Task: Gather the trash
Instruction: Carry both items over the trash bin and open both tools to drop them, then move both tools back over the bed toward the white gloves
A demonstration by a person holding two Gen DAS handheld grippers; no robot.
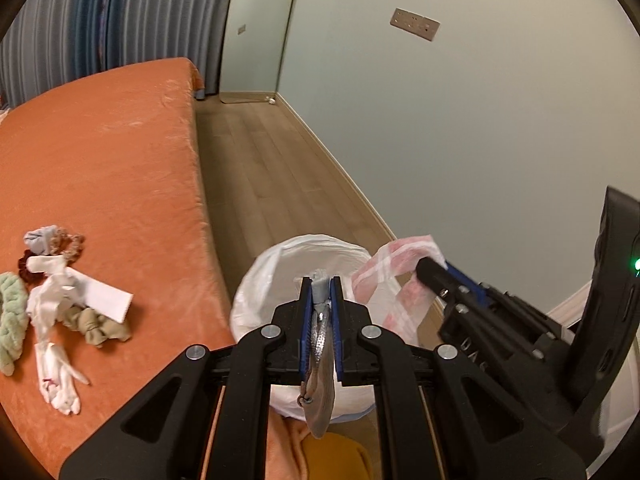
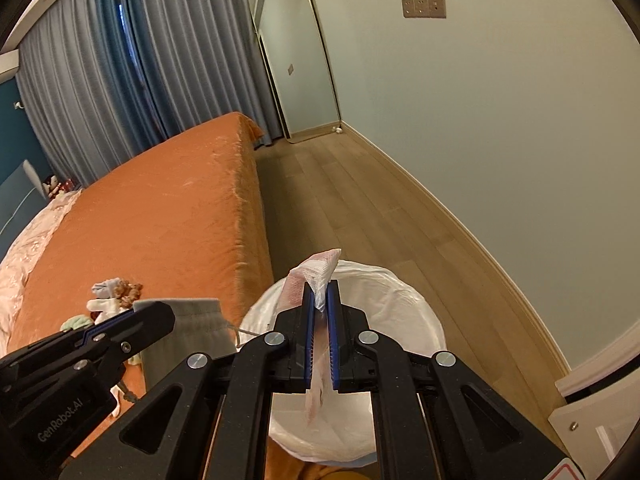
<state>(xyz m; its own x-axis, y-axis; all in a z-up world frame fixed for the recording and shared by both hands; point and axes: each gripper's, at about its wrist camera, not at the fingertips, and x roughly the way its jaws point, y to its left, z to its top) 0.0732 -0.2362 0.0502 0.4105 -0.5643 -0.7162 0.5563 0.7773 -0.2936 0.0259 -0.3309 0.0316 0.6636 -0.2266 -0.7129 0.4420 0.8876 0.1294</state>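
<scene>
A bin lined with a white bag [image 1: 280,276] stands on the floor beside the bed; it also shows in the right wrist view [image 2: 400,312]. My left gripper [image 1: 321,284] is shut on a grey drawstring pouch [image 1: 320,380] and holds it over the bin. The pouch [image 2: 188,336] hangs beside the left gripper [image 2: 160,316] in the right wrist view. My right gripper [image 2: 319,292] is shut on a pink-and-white wrapper [image 2: 316,268] above the bin; it shows at the right [image 1: 426,270] with the wrapper [image 1: 396,268] in the left wrist view.
An orange bed [image 1: 100,168] holds a pile of scrunchies, white paper and wrappers [image 1: 56,296]. Wooden floor [image 1: 272,168] runs between the bed and the wall. A mirror [image 2: 296,64] leans at the far end, beside blue curtains [image 2: 120,80].
</scene>
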